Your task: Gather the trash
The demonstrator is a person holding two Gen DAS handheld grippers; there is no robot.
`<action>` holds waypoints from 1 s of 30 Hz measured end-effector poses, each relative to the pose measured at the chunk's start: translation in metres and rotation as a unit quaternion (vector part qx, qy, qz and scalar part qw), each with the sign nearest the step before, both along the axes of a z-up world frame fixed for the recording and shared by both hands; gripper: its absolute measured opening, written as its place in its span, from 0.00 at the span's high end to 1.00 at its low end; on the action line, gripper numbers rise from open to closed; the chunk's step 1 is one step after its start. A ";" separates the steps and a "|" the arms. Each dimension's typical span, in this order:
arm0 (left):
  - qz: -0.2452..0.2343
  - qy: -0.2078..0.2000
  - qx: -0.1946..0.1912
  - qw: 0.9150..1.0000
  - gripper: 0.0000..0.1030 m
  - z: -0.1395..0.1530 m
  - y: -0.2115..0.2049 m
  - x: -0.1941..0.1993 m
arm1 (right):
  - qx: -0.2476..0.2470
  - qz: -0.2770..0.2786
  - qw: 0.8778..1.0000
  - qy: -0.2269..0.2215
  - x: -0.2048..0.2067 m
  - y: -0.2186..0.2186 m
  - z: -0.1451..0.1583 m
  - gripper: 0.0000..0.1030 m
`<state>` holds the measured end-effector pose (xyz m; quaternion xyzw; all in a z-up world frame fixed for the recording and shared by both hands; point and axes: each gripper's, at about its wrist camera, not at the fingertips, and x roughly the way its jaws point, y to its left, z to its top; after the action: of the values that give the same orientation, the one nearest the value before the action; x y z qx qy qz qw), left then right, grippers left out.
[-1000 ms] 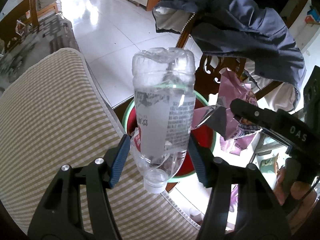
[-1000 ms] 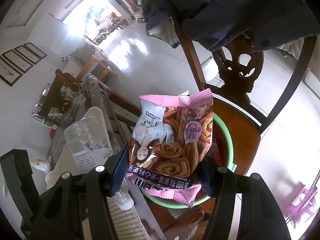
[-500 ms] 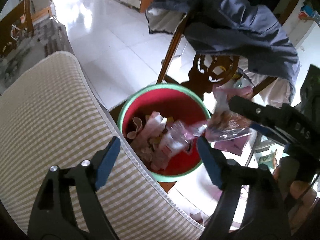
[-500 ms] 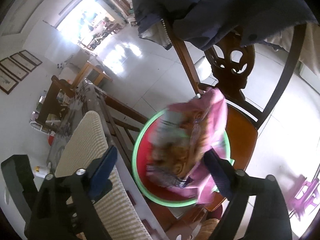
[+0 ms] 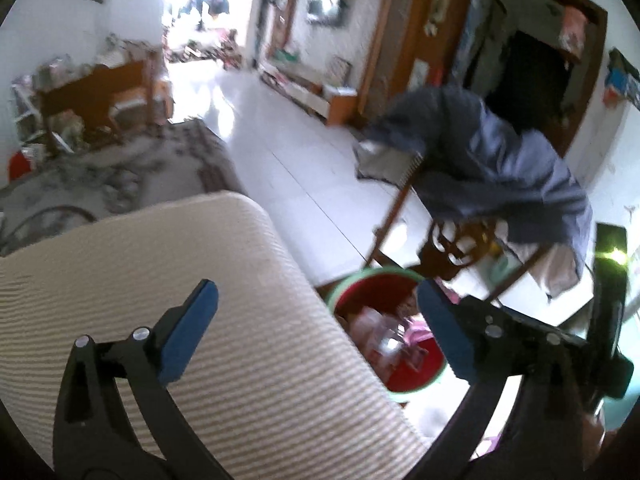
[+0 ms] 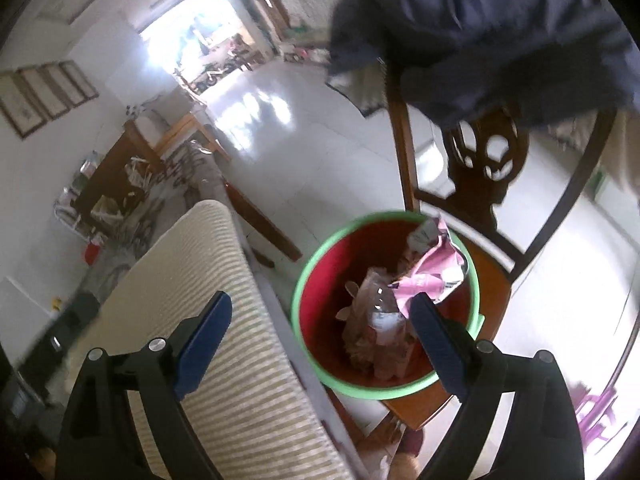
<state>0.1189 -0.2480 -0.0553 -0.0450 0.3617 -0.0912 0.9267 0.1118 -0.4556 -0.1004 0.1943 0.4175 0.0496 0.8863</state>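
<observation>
Here, both views are smeared, so fine detail is unreliable. My left gripper [image 5: 316, 328] is empty, its jaws opening and by now wide apart, with nothing between the blue pads; beyond them I see the striped cushion [image 5: 160, 300] and, lower right, only part of the red bin [image 5: 400, 380], the rest cut off by my own right-hand finger. The green rim is partly hidden by that cushion. Inside, something clear and crumpled reads as the plastic bottle [image 5: 380, 324], but the blur keeps me from being sure of its outline. My right gripper [image 6: 320, 324] is likewise spread with nothing pinched, its jaws just widening. From this side the red bin [image 6: 316, 280] shows nearly whole on the wooden chair [image 6: 492, 292]; its near rim disappears behind my finger. The pink snack wrapper [image 6: 432, 272] lies inside, propped against the far wall, with the plastic bottle [image 6: 380, 312] beside it atop other litter I cannot identify. A dark blue jacket [image 6: 500, 32] drapes the chair back, covering its top rail. The print on the wrapper is illegible.
</observation>
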 end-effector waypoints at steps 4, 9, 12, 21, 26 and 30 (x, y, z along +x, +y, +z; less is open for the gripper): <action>0.022 -0.010 -0.014 1.000 0.05 0.019 0.049 -0.014 | -0.043 0.012 0.997 -0.068 -0.018 0.045 0.033 0.09; 0.060 -0.057 -0.003 0.997 0.05 0.041 0.106 -0.050 | -0.046 0.000 0.983 -0.176 -0.049 0.099 0.073 0.07; 0.073 -0.089 0.018 0.993 0.05 0.052 0.134 -0.074 | -0.031 0.000 0.977 -0.212 -0.066 0.134 0.087 0.07; 0.082 -0.129 0.040 0.987 0.05 0.071 0.190 -0.117 | -0.051 0.032 0.965 -0.256 -0.102 0.203 0.099 0.07; 0.083 -0.137 0.048 0.986 0.05 0.073 0.207 -0.132 | -0.082 0.024 0.949 -0.305 -0.126 0.225 0.102 0.07; 0.099 -0.133 0.054 0.985 0.05 0.071 0.215 -0.136 | -0.089 0.023 0.948 -0.304 -0.132 0.230 0.103 0.07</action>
<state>-0.0175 -0.0334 0.0157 -0.0174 0.2336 0.0154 0.9720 -0.0201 -0.2256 0.0022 0.0801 0.1350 0.0894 0.9835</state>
